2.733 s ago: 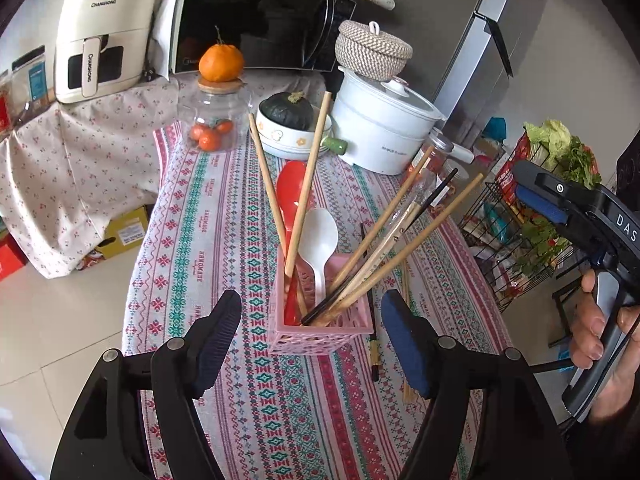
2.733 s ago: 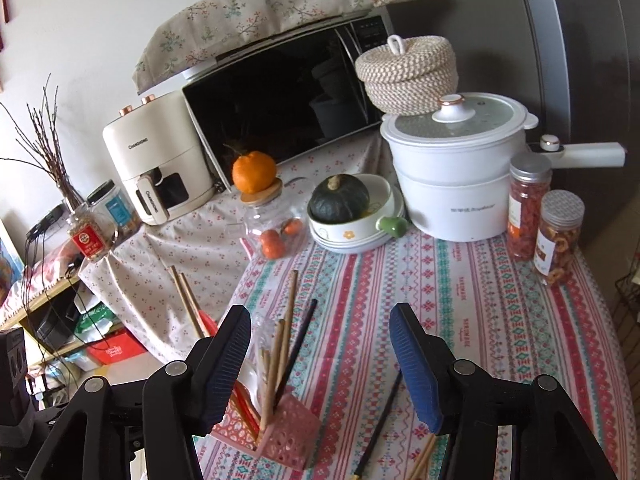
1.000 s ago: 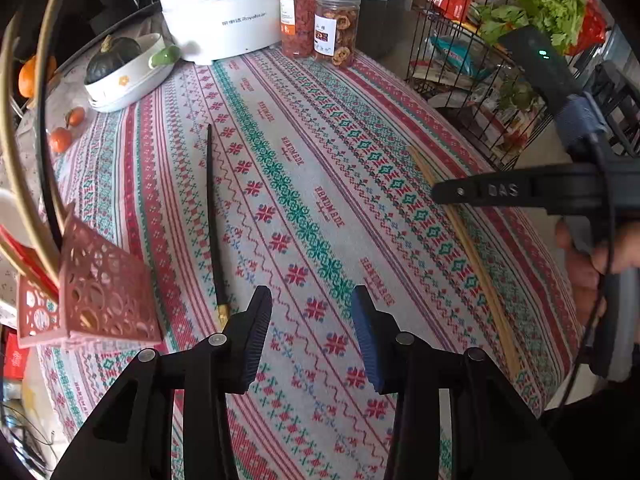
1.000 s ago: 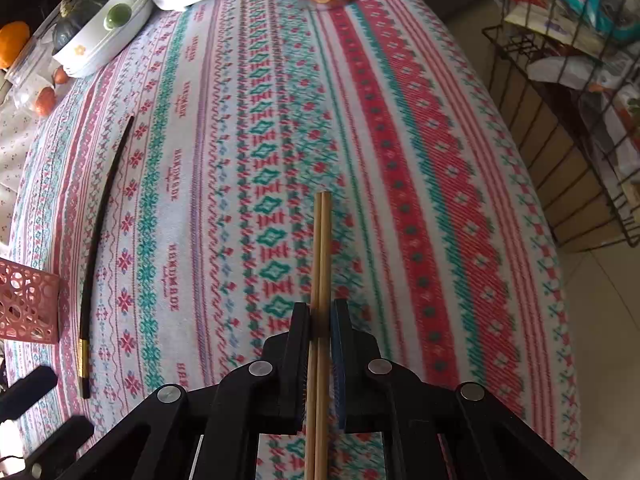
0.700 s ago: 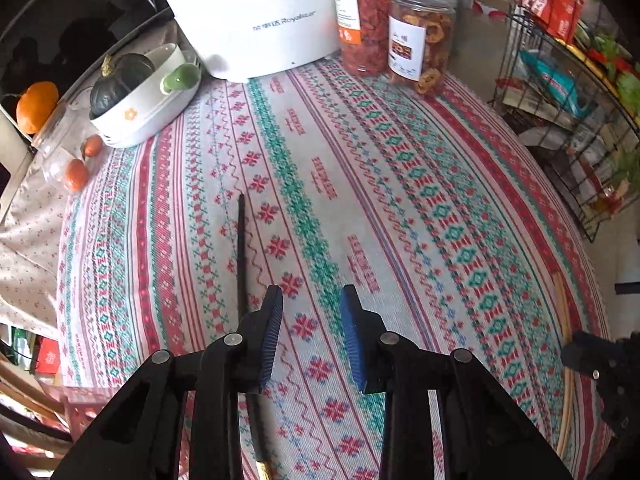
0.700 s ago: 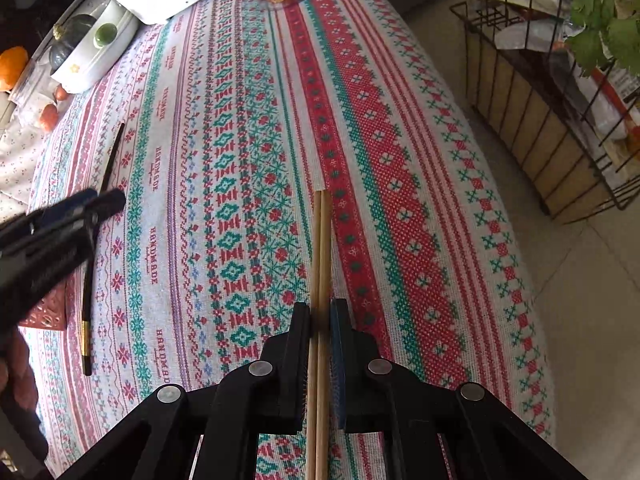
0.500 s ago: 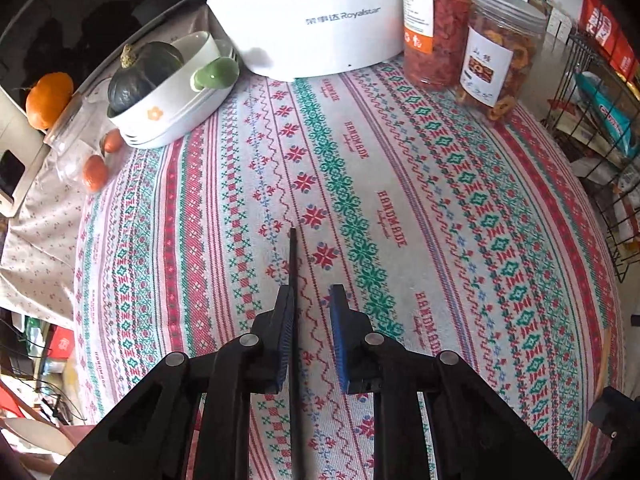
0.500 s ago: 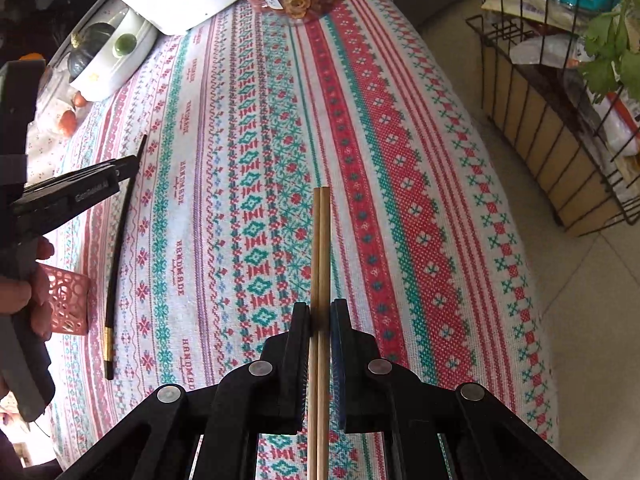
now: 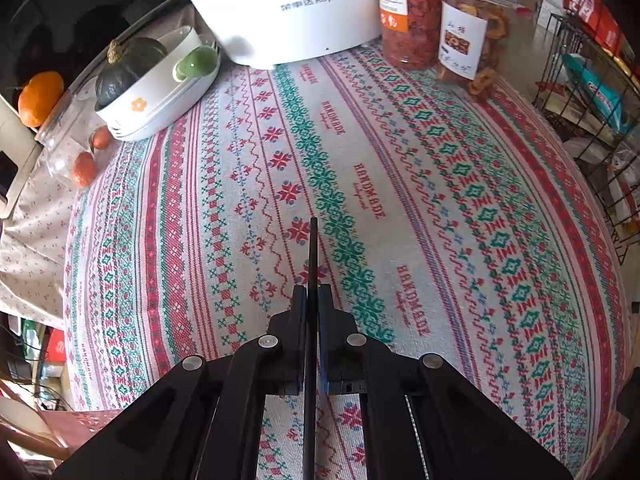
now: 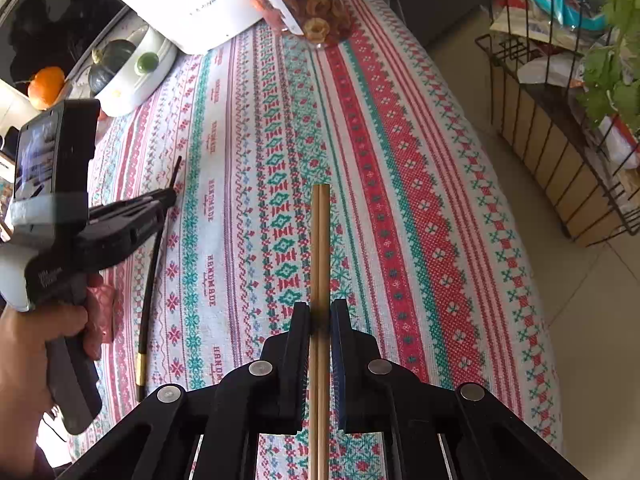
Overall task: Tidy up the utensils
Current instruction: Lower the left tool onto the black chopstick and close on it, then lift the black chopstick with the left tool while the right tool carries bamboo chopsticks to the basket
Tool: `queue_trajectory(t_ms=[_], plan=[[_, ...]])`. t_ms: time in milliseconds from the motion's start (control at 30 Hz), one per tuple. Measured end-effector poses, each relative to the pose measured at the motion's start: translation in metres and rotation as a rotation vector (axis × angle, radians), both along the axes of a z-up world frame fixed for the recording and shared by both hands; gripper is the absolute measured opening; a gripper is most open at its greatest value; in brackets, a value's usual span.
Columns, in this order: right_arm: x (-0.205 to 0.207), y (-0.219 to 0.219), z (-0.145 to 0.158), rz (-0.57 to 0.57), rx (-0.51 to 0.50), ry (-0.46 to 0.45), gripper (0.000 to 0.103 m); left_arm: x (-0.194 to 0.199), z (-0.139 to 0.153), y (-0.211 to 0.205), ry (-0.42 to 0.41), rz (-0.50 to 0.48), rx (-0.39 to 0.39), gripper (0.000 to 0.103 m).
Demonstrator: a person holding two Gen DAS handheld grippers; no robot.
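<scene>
My left gripper (image 9: pixel 312 300) is shut on a black chopstick (image 9: pixel 312 256) that lies along the patterned tablecloth (image 9: pixel 440 200); from the right wrist view the same chopstick (image 10: pixel 150 272) with its gold end lies on the cloth under the left gripper (image 10: pixel 170 198). My right gripper (image 10: pixel 320 314) is shut on a pair of wooden chopsticks (image 10: pixel 320 240), held above the cloth near the table's right side. A corner of the pink utensil basket (image 9: pixel 80 428) shows at the lower left.
A white pot (image 9: pixel 280 8), two snack jars (image 9: pixel 440 20) and a white dish with a green squash (image 9: pixel 132 76) stand at the back. A glass jar with an orange (image 9: pixel 44 100) stands left. A wire rack (image 10: pixel 560 120) stands off the right edge.
My left gripper has moved over the black chopstick and closed on it. My right gripper keeps hold of the wooden chopsticks and has lifted slightly.
</scene>
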State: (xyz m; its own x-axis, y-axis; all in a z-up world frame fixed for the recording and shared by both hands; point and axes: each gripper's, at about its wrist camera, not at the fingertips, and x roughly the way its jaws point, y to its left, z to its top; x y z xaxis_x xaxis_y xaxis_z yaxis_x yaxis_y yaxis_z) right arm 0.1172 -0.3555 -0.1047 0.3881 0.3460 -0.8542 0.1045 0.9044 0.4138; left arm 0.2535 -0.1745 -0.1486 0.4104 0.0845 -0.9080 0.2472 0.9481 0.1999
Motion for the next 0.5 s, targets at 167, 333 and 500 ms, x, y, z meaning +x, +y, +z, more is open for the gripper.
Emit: queue_trajectory(t_ms=[167, 333, 500], plan=[[-0.014, 0.000, 0.023, -0.021, -0.014, -0.067, 0.007, -0.051, 0.030, -0.012, -0.046, -0.124, -0.069, 0.005], [-0.028, 0.014, 0.045, 0.001, -0.078, -0.139, 0.007, -0.109, 0.078, -0.005, -0.124, -0.234, -0.167, 0.005], [-0.040, 0.035, 0.068, 0.028, -0.080, -0.216, 0.007, -0.163, 0.127, 0.027, -0.220, -0.306, -0.258, 0.005]])
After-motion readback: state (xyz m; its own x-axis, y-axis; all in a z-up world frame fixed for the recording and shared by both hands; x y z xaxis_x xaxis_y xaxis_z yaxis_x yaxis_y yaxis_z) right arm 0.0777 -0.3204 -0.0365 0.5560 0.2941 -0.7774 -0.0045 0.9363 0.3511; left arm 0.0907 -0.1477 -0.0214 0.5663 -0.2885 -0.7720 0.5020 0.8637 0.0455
